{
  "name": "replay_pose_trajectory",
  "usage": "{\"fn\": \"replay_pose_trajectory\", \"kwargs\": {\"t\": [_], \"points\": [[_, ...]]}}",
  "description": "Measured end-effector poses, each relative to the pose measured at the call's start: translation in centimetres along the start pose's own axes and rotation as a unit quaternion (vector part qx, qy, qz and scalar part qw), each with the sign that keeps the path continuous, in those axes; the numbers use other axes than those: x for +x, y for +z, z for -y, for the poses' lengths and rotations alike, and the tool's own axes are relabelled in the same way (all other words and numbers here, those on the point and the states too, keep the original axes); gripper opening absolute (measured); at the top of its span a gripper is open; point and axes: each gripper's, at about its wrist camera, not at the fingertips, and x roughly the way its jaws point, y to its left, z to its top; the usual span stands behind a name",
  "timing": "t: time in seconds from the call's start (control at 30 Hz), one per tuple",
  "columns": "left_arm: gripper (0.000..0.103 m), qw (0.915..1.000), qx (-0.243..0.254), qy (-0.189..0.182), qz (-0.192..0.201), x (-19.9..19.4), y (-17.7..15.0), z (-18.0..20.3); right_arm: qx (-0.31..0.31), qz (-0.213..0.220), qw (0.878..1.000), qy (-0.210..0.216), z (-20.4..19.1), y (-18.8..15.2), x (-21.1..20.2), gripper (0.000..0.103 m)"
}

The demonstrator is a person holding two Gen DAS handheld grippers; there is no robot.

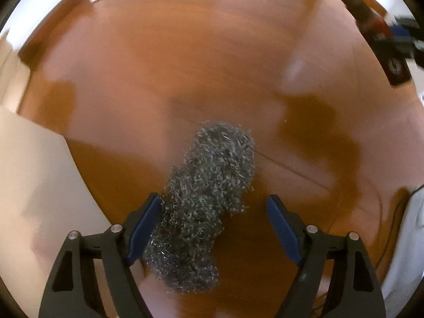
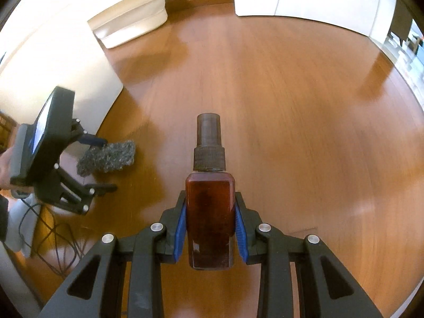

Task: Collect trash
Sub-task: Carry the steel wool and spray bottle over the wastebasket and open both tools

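Wooden floor (image 2: 291, 106), white bin (image 2: 132, 23) ahead-left. Left gripper (image 1: 212, 220): jaws wide, steel wool (image 1: 209, 190) lengthwise against one pad. Right gripper (image 2: 210, 228): clamping amber spray bottle (image 2: 210, 212), nozzle forward.

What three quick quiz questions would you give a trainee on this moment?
1. True or false: the right tongs are clamped on the brown spray bottle.
2. The left tongs, with the steel wool between them, are: A) wide open, B) fully shut, C) out of view.
3. In the left wrist view, which blue pad does the steel wool touch?
Key: 1 true; 2 A; 3 the pad on the view's left, with a gap at the other.
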Motion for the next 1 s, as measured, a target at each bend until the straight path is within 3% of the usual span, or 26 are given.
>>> {"fn": "replay_pose_trajectory", "kwargs": {"t": [0.03,0.07,0.13,0.17,0.33,0.4,0.53,0.67,0.77,0.87,1.0], "points": [[0.068,1.0000,-0.003,-0.006,0.000,0.0,0.1,0.1,0.002,0.002,1.000,0.001,0.1,0.5,-0.1,0.033],[0.050,1.0000,0.002,-0.006,0.006,-0.3,0.2,0.3,0.008,0.008,1.000,0.002,0.2,0.5,-0.3,0.033],[0.030,1.0000,0.005,-0.005,0.005,-0.5,0.2,0.6,0.017,0.015,1.000,0.006,0.6,1.3,-0.8,0.033],[0.026,1.0000,0.005,0.001,0.003,-0.5,0.3,0.9,0.022,0.018,1.000,0.007,0.7,1.4,-0.9,0.033],[0.020,0.9998,0.001,0.011,0.018,-2.3,-0.1,3.3,0.032,0.034,0.999,-0.003,0.2,1.9,-2.3,0.033],[0.020,0.9987,-0.006,0.018,0.047,-5.1,-0.3,4.6,0.044,0.044,0.998,-0.009,0.5,1.9,-4.5,0.033],[0.020,0.9934,-0.053,-0.001,0.102,-12.8,0.0,6.9,0.066,0.060,0.996,-0.022,-0.1,2.8,-10.5,0.033],[0.020,0.9812,-0.102,-0.016,0.163,-22.7,0.3,7.4,0.091,0.097,0.991,-0.032,-2.1,4.8,-19.2,0.033],[0.020,0.9690,-0.139,0.003,0.204,-29.7,-0.4,5.2,0.087,0.130,0.987,-0.040,-4.9,6.7,-26.0,0.033],[0.020,0.9558,-0.179,0.034,0.231,-34.9,-1.6,1.7,0.067,0.154,0.985,-0.045,-8.5,8.5,-31.4,0.033],[0.020,0.9429,-0.198,0.095,0.251,-39.5,-5.2,-1.6,0.040,0.169,0.983,-0.052,-13.6,10.2,-35.8,0.033]]}}
